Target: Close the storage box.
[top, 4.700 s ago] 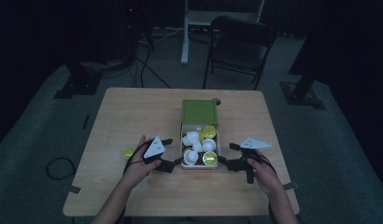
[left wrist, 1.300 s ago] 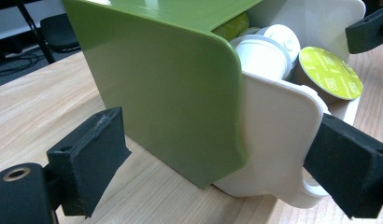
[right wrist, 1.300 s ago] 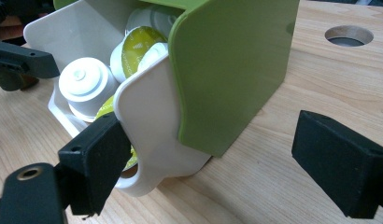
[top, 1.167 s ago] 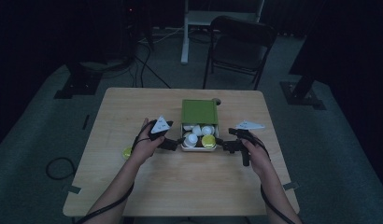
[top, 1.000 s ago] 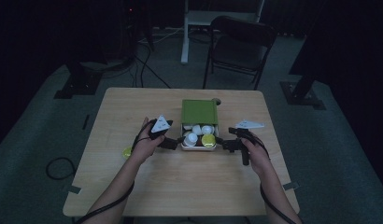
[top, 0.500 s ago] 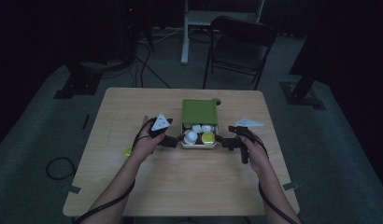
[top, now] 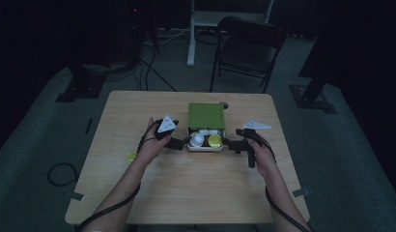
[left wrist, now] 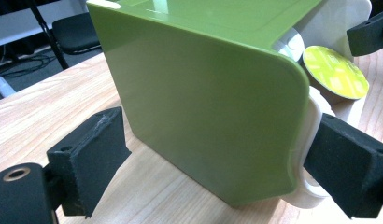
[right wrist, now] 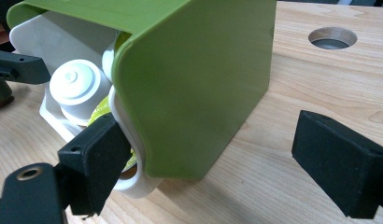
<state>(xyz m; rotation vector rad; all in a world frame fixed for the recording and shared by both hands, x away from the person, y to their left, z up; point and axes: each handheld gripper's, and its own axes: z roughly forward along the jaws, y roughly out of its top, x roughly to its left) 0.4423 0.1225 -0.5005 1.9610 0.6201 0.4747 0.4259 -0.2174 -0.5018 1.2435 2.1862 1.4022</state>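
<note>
hand-held gripper (left wrist: 213,172) straddles green box (left wrist: 203,107) corner, jaws apart.

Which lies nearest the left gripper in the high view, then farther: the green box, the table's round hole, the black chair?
1. Green box, just right of the left gripper.
2. Round hole, behind the box's far right corner.
3. Black chair, on the floor beyond the table.

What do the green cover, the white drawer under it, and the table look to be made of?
Glossy green box cover: likely hard moulded plastic, going by the smooth sheen, soft reflections and rounded corners. White pull-out drawer tray: probably plastic too, matte to satin, with a thick moulded rim. Light wooden table: wood or wood veneer, with visible grain and a dull finish.
</note>
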